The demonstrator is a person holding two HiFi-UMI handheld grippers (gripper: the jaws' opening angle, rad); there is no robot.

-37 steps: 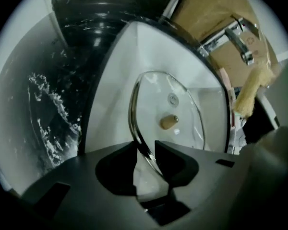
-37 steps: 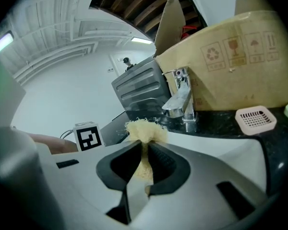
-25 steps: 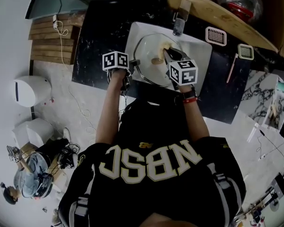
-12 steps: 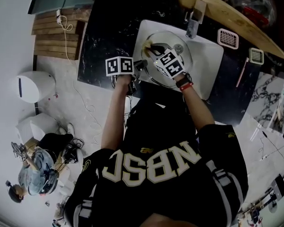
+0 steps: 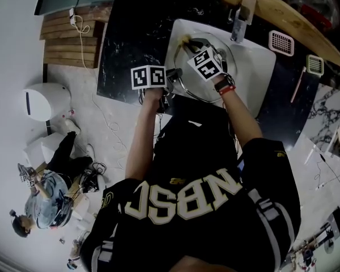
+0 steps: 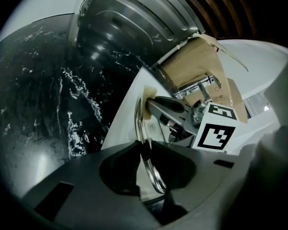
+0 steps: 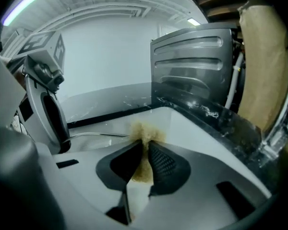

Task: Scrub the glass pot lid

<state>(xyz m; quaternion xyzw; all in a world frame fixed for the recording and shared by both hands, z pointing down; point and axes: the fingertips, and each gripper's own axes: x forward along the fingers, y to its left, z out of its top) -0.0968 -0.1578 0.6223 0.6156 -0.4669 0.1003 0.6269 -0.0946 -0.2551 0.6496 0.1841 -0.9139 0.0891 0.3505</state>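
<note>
The head view looks steeply down from above the person onto the white sink (image 5: 255, 67) in the dark tabletop (image 5: 124, 44). Each gripper view rides close behind its own jaws — left claw (image 6: 145, 147), right claw (image 7: 146, 150) — looking low across that same sink and catching the other claw.

We see a dark marbled worktop (image 5: 130, 44) carrying a white sink (image 5: 255, 75), with a faucet (image 5: 241, 17) at its far edge. A white slotted tray (image 5: 281, 42) lies just right of the sink. Wooden slats (image 5: 71, 41) lie left of the worktop, and a person (image 5: 51, 174) crouches on the floor at lower left.
</note>
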